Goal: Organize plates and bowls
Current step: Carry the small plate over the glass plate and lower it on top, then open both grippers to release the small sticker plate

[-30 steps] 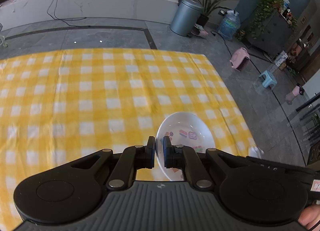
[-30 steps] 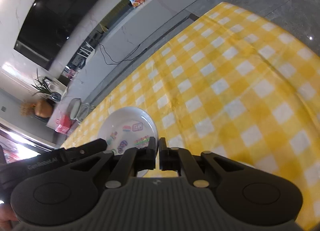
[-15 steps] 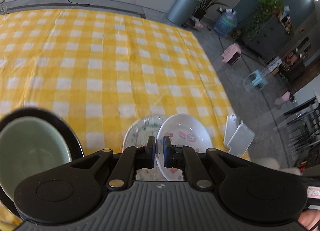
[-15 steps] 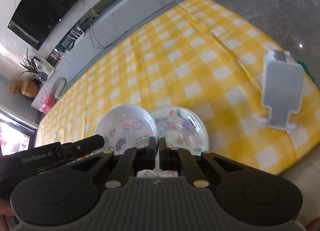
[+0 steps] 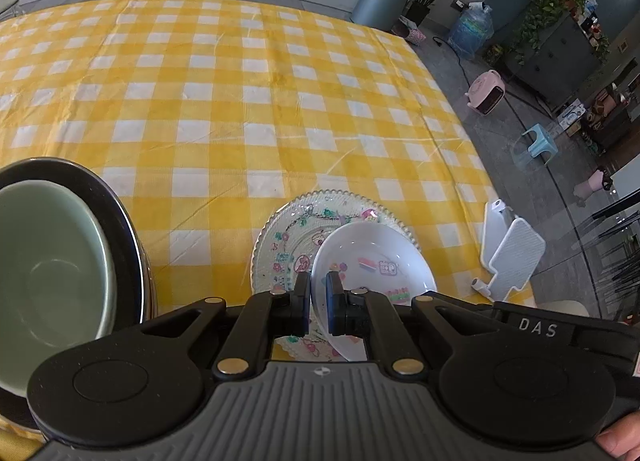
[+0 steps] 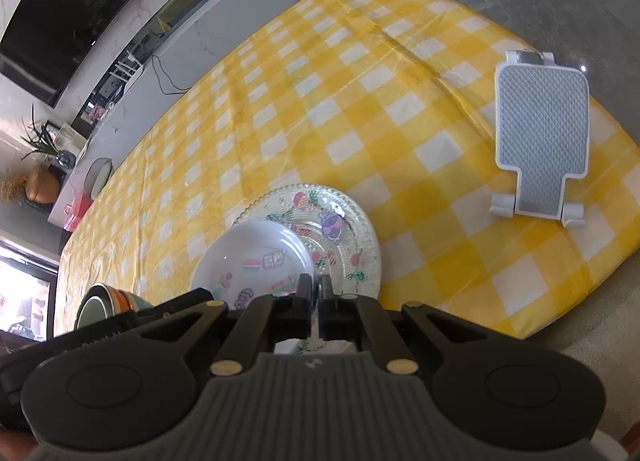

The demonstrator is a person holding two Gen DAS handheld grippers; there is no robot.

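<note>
Our left tongs, clamped on the white bowl, have brought it down over the plate; our right tongs pinch the plate's rim; release comes next.

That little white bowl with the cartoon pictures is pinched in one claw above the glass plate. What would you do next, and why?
Probably lower it a touch and let go. The left gripper is shut on the white bowl at its near rim, and the bowl hangs tilted over the patterned glass plate, overlapping its right side. Setting it level on the plate would stack the two. The right gripper looks shut at the plate's near rim.
</note>
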